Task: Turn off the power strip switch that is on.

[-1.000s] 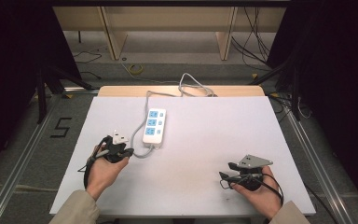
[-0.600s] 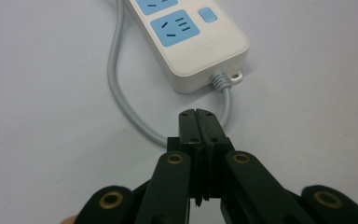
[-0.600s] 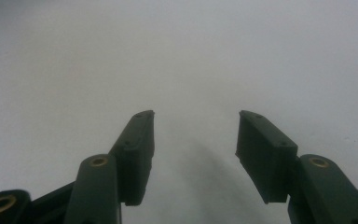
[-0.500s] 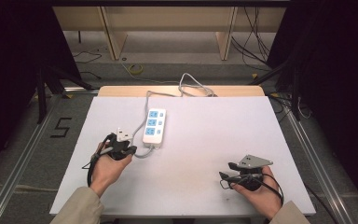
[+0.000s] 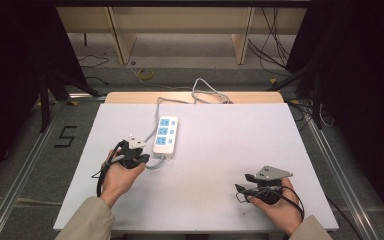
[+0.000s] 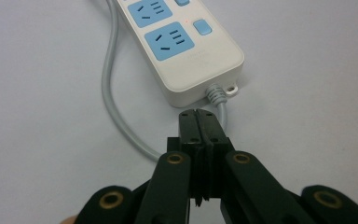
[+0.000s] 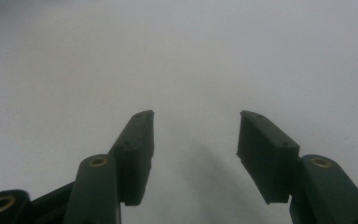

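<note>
Lying lengthwise away from the person, white plastic three-socket power strip (image 5: pixel 165 135) sat just beyond left gripper (image 6: pixel 199 115), jaws pressed together empty at its cord end; right gripper (image 7: pixel 195 135) gaped, well apart.

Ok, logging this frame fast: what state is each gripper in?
Left gripper: closed, jaws pressed together with nothing between them, just short of the power strip.
Right gripper: open, empty, over the table.
</note>
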Tool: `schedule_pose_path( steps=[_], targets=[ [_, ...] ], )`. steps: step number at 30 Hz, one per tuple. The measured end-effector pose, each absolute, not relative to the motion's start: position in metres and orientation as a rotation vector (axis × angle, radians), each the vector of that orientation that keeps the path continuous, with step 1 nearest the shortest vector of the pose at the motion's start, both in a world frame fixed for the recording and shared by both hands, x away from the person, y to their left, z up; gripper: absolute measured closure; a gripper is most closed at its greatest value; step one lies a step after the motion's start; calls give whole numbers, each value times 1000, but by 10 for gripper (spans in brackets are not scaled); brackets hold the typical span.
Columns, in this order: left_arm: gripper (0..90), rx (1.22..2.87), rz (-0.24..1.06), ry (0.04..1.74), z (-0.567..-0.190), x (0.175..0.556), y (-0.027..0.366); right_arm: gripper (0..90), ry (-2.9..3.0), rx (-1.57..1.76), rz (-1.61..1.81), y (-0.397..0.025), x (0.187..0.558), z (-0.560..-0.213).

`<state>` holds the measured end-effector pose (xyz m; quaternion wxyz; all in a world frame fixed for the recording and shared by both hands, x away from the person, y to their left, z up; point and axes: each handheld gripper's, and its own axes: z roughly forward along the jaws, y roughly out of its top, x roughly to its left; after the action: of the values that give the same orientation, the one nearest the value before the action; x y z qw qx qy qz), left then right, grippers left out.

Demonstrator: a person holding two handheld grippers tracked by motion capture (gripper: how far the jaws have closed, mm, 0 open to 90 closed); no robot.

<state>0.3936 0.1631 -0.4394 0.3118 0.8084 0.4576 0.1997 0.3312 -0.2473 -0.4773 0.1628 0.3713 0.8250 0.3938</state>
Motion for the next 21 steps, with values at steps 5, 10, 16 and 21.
schedule_pose_path(
  steps=[5, 10, 16, 21],
  targets=[
    [897, 2132, 524, 1206, -440, 396, 161, 464, 2352, 1057, 1122, -247, 331, -477],
    [897, 2131, 520, 1206, -439, 398, 159, 464, 2353, 1059, 1121, -247, 331, -477],
    [897, 2132, 516, 1202, -439, 402, 154, 464, 2355, 1057, 1122, -247, 332, -478],
    [897, 2138, 521, 1195, -438, 405, 150, 464, 2353, 1058, 1124, -247, 332, -477]
  ],
)
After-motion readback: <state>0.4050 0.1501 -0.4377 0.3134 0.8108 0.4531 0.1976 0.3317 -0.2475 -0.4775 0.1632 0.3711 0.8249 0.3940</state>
